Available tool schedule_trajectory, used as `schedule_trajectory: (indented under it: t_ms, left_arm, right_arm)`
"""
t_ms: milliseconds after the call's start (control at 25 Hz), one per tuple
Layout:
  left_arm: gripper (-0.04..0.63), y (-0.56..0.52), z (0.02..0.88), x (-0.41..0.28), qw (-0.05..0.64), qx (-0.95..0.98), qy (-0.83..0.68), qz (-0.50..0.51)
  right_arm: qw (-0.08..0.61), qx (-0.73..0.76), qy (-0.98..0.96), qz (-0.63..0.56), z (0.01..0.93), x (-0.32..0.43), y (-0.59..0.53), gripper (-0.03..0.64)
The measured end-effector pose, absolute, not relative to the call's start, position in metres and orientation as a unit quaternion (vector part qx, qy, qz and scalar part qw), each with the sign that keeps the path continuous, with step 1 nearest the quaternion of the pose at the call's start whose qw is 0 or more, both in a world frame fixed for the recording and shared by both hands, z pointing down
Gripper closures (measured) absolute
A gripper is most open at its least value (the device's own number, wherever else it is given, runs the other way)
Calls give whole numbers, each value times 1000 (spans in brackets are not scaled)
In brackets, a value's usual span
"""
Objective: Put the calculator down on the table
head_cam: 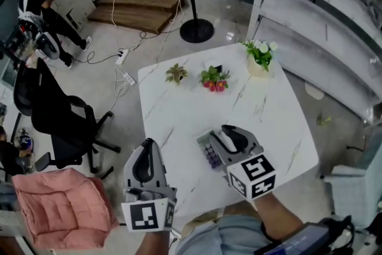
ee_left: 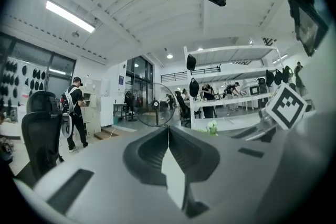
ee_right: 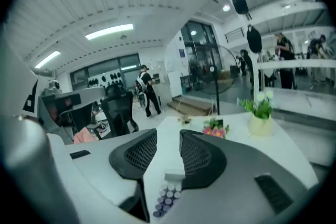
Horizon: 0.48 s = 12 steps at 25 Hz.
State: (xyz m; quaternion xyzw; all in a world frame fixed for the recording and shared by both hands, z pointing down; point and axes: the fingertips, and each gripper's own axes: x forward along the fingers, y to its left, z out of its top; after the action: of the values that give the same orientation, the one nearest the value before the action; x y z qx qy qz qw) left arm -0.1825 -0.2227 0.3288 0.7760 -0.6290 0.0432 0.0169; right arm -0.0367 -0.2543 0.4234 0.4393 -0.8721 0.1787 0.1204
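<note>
The calculator, grey with purple keys, lies flat on the white table near its front edge. My right gripper hovers just over its right side, jaws apart and not pressing on anything. In the right gripper view the calculator shows low down in the gap between the open jaws of my right gripper, with table top beyond. My left gripper hangs off the table's front left corner, jaws together and empty. In the left gripper view, the pads of my left gripper meet in a thin line.
Two small potted plants and a white pot of flowers stand along the table's far side. A black office chair and a pink cushion are at left, a fan stand behind, metal shelving at right.
</note>
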Motion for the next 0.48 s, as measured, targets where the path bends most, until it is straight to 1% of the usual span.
schedule_trajectory:
  t_ms: [80, 120, 160, 200, 240, 480]
  left_arm:
    - [586, -219, 303, -181, -3, 778, -627, 27]
    - [586, -216, 290, -181, -12, 779, -626, 20]
    - [586, -213, 278, -180, -21, 781, -624, 14]
    - [586, -210, 267, -179, -30, 782, -623, 7]
    - [586, -207, 256, -178, -40, 783, -621, 0]
    - [586, -176, 220, -174, -83, 790, -606, -28]
  right_arm:
    - [88, 444, -882, 129, 380, -40, -247, 492]
    - [72, 446, -886, 107, 362, -41, -242, 521]
    - [59, 451, -887, 85, 345, -41, -237, 564]
    - [49, 457, -886, 65, 331, -40, -233, 588]
    - [40, 463, -884, 46, 318, -39, -229, 597]
    - [6, 477, -879, -11, 273, -37, -201, 598]
